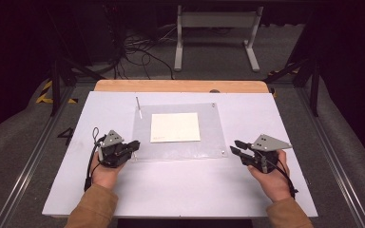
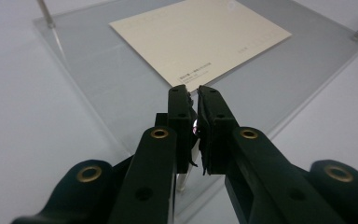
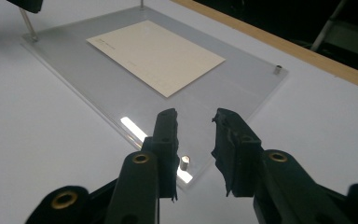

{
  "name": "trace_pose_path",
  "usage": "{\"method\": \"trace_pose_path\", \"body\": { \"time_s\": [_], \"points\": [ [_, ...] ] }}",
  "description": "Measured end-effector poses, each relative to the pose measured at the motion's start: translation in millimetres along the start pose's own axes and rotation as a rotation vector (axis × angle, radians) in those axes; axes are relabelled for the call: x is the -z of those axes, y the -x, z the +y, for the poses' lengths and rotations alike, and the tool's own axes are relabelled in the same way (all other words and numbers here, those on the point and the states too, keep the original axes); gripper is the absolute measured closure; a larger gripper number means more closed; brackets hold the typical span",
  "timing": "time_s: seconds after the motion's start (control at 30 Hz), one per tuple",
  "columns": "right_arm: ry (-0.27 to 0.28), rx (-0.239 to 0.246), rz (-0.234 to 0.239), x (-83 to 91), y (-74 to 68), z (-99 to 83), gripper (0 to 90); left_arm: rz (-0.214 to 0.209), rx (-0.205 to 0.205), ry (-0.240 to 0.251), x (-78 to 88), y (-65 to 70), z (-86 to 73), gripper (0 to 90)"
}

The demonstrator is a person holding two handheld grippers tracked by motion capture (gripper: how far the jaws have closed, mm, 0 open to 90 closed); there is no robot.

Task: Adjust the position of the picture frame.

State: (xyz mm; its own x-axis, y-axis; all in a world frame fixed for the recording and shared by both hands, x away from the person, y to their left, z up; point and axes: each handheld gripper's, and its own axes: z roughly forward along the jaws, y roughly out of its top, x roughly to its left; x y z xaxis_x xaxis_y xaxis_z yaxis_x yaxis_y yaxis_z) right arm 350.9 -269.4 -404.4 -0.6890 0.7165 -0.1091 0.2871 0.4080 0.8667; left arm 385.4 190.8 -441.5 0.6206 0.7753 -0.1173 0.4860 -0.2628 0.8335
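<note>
A clear acrylic plate [image 1: 180,149] lies flat on the white table [image 1: 180,190], with a cream card [image 1: 175,127] in its middle. A thin metal rod [image 1: 138,107] stands at the plate's far left corner. Short metal posts mark other corners, one of them [image 3: 184,163] just under my right jaws. My left gripper [image 1: 135,145] is at the plate's near left corner, its jaws shut, pointing at the card [image 2: 200,37]. A small glint sits between its pads; I cannot tell what it is. My right gripper [image 1: 234,146] is off the plate's near right corner, open with nothing between its fingers [image 3: 168,126].
The white board rests on a wooden tabletop whose far edge [image 1: 180,86] shows behind it. Beyond, on the grey floor, stand a white metal frame [image 1: 216,21] and loose black cables [image 1: 138,52]. Bare white surface lies left, right and in front of the plate.
</note>
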Motion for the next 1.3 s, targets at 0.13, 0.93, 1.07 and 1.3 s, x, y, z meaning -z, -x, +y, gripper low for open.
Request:
{"method": "trace_pose_path", "body": {
  "time_s": [0.13,0.93,1.07,1.3],
  "points": [
    [-0.037,-0.009,0.028,-14.0,-1.8,3.5,75.0,0.006,0.0,-0.001,-0.2,1.0,-1.3,83.1],
    [-0.242,-0.046,0.153,-59.8,13.3,-6.0,66.3,-0.026,-0.007,0.027,44.3,1.5,-17.4,35.7],
    [-0.256,-0.031,0.143,-63.9,14.9,-7.9,71.3,-0.023,0.002,0.03,45.1,-0.1,-18.8,35.7],
    [-0.269,-0.003,0.142,-67.2,16.2,-10.3,82.7,-0.021,0.01,0.028,43.9,-0.3,-19.2,35.6]
  ]
}}
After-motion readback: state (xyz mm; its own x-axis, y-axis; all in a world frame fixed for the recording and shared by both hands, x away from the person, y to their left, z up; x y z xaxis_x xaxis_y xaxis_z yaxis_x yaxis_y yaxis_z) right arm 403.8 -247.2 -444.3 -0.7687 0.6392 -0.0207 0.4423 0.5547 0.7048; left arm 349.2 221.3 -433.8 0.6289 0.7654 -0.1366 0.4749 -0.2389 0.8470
